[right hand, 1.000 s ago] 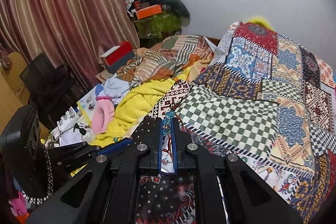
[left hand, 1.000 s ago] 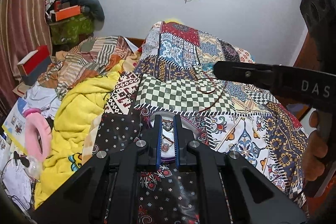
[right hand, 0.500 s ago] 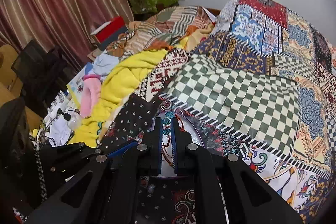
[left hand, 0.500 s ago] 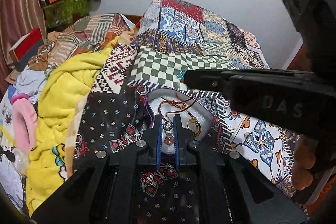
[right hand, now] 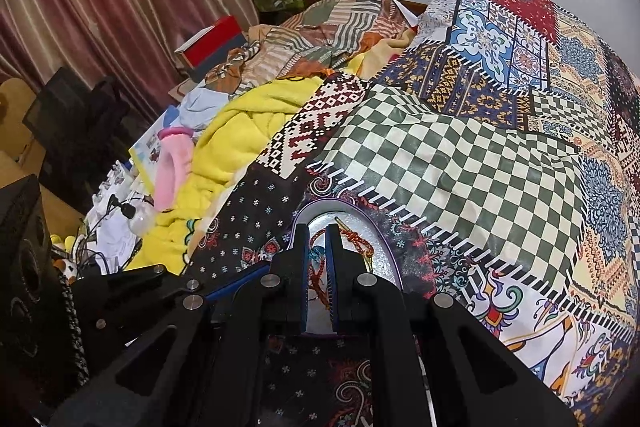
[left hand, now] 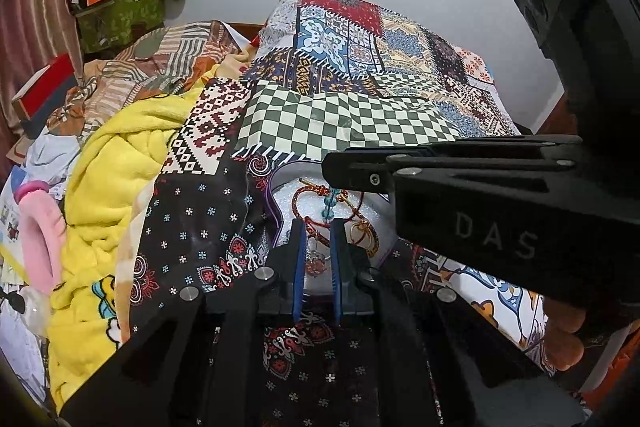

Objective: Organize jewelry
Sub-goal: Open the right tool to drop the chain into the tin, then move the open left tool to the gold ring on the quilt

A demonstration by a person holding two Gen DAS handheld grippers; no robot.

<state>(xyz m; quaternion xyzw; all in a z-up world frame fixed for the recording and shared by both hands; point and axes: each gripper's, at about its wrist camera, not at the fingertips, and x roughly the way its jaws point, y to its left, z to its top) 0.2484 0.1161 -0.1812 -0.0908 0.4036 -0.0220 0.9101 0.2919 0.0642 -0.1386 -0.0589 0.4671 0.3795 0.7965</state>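
Both grippers hang over a white tray (left hand: 382, 211) with a purple rim that lies on a patchwork bedspread (left hand: 360, 115), near its dark flowered end. The left wrist view shows most of the tray's contents: a red cord bracelet (left hand: 308, 193) toward the far rim, a strand of blue beads (left hand: 329, 205) hanging down in the middle, a gold ring piece (left hand: 362, 233) toward the right rim, and a small reddish pendant (left hand: 316, 259) lying between the fingers of the left gripper (left hand: 316, 227). Those jaws stand a narrow gap apart and straddle the pendant; whether they touch it cannot be told. The same view shows the right gripper (left hand: 352, 171) from the side, crossing above the tray's far half, with a hand (left hand: 564, 331) on its handle at the lower right. The right wrist view looks straight down its own fingers: its jaws are slightly apart too, with the blue beads (right hand: 318, 253) and a run of red cord (right hand: 320, 283) in the gap, contact unclear. Only this view shows the left gripper's black body at the lower left, just beside the tray's left rim. A heaped yellow blanket (right hand: 248, 123) presses against the bedspread's left edge, while the checked stretch beyond the tray lies flat and bare.
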